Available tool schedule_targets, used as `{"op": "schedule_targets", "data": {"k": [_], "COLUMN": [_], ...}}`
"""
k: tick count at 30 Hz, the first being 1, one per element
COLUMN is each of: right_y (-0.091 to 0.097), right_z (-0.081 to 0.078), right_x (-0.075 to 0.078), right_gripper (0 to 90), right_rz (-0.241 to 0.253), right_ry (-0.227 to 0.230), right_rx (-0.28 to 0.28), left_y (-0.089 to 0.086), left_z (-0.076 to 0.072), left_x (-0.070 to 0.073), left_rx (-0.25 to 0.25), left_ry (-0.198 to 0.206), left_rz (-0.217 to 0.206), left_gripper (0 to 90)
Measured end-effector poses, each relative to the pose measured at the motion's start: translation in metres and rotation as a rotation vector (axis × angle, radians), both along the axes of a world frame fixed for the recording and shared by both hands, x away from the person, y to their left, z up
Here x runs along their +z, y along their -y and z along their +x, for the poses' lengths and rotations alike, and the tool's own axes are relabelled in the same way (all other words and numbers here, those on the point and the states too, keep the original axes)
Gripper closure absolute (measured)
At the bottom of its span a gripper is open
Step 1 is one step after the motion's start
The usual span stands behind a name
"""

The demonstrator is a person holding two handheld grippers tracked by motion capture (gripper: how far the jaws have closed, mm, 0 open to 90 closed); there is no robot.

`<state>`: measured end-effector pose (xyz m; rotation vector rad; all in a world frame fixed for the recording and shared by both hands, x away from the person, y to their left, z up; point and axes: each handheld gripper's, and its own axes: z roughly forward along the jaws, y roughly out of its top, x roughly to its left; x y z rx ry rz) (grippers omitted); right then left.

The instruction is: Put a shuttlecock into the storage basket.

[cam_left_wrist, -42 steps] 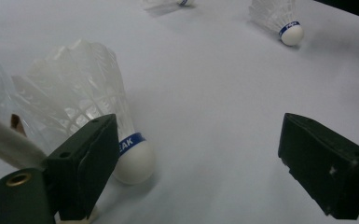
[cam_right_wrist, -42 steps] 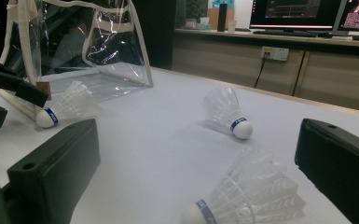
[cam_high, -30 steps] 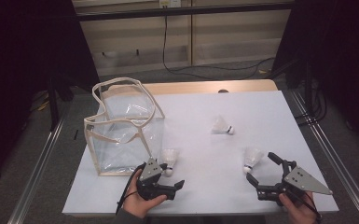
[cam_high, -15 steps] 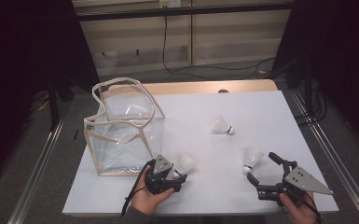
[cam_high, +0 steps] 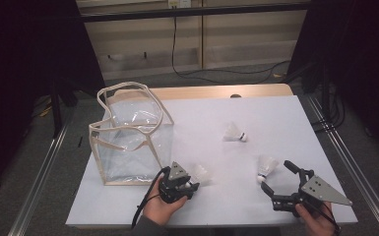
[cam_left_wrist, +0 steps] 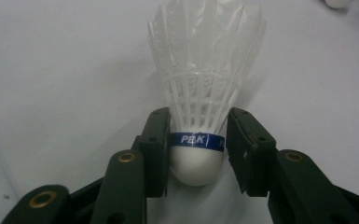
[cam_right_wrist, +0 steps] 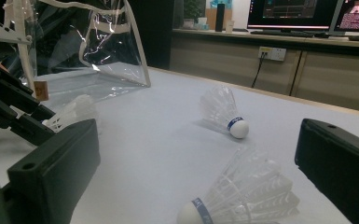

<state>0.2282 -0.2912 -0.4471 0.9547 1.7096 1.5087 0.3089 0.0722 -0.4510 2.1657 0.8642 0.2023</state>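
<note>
A: White table (cam_high: 285, 118), dark room. Where does shuttlecock 1 (cam_left_wrist: 200, 88) lie?

B: Between the left gripper (cam_left_wrist: 198, 144) jaws, which have just been closing; cork toward the hand, feathers pointing away. Pads flank the cork band; contact uncertain. Right gripper (cam_right_wrist: 196, 172) stands wide open, idle.
</note>
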Motion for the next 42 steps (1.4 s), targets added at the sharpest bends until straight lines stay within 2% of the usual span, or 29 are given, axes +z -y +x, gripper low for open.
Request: {"op": "schedule_targets", "data": {"k": [7, 18, 20, 33, 42], "right_y": [0.001, 0.002, 0.003, 0.006, 0.008], "right_z": [-0.001, 0.000, 0.001, 0.004, 0.006], "right_x": [0.000, 0.000, -0.001, -0.004, -0.004], "right_gripper": [0.0, 0.0, 0.0, 0.0, 0.0], "right_rz": [-0.004, -0.001, -0.001, 0.014, 0.018], "right_ry": [0.002, -0.001, 0.001, -0.028, -0.031], "right_rx": [-0.004, -0.002, -0.004, -0.013, -0.019], "left_y": [0.001, 0.001, 0.001, 0.000, 0.000], "left_z": [0.001, 0.002, 0.002, 0.005, 0.007], "left_x": [0.002, 0.014, 0.016, 0.031, 0.037], "left_rx": [-0.014, -0.030, -0.036, -0.047, -0.051], "left_ry": [-0.036, -0.099, -0.109, -0.117, -0.117], "left_rz": [-0.016, -0.092, -0.093, -0.095, -0.096], "left_gripper": [65.4, 65.4, 65.5, 65.5, 65.6]}}
